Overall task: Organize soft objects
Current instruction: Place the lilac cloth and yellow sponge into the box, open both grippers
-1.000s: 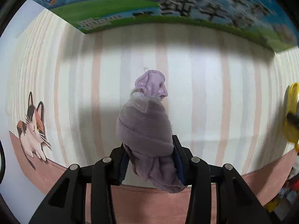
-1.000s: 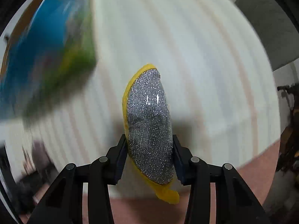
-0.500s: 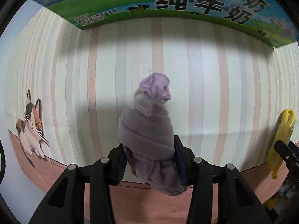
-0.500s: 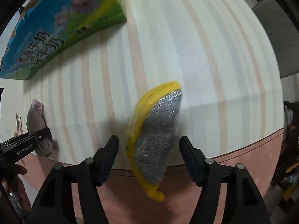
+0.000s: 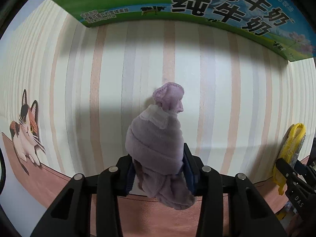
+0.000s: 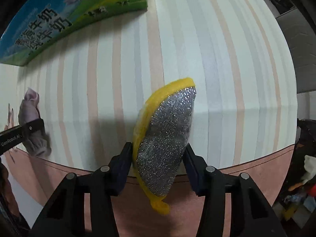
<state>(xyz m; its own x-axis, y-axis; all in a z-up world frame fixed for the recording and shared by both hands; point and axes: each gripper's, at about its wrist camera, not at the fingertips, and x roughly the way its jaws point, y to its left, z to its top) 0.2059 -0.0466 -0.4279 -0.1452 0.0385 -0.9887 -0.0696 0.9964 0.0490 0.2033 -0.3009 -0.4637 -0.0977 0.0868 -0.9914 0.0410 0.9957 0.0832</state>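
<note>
1. The left hand-held gripper [image 5: 158,169] is clenched on a rolled lilac knitted sock bundle [image 5: 158,142], which stands up between the pads at the centre of the left wrist view, its ruffled cuff topmost and a loose end hanging below the jaws.
2. The right hand-held gripper [image 6: 158,162] grasps a yellow sponge with a glittery silver scouring face [image 6: 164,138]. The sponge sits tilted at the centre of the right wrist view, its top leaning right, and a yellow tail droops below.
3. Both items hang above a desk covered in a cream cloth with pink and grey stripes [image 5: 227,98]. A blue and green milk carton box [image 5: 197,2] lies along the upper edge of the frame, and a printed cat [image 5: 25,134] shows at lower left.
4. Whether the sponge's right edge is pressed by the right pad cannot be told. If the hold is one-sided, the sponge may pivot or slip out when swung.
5. The sock's dangling end could catch on a jaw at release and unroll the bundle.
6. The two grippers are near each other, so a careless sideways move could knock them together.
</note>
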